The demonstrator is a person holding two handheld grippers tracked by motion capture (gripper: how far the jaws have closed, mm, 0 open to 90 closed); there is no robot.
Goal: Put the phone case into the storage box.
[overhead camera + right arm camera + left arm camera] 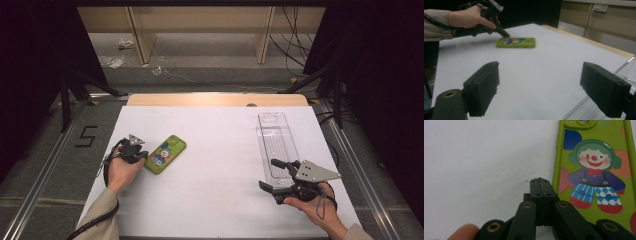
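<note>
Closed left tongs at the phone's edge

On the white table (215,150), the green phone (165,154) lies just right of the left tongs (540,180), pressed together and empty; nudge it low and slowly. Right tongs (539,87) stand apart beside the clear tray (276,145).

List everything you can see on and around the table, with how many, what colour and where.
Phone case: one, green with a cartoon clown, left part of the table, lying flat.
Clear tray: one, transparent, right part of the table, long side running away from the person.
Table sheet: one, white, covering the tabletop.
Number 5 mark: one, black, floor left of the table.
Left gripper: one, black, jaws shut on nothing, tips beside the case's edge.
Right gripper: one, black, jaws open, by the tray's near end.
</note>
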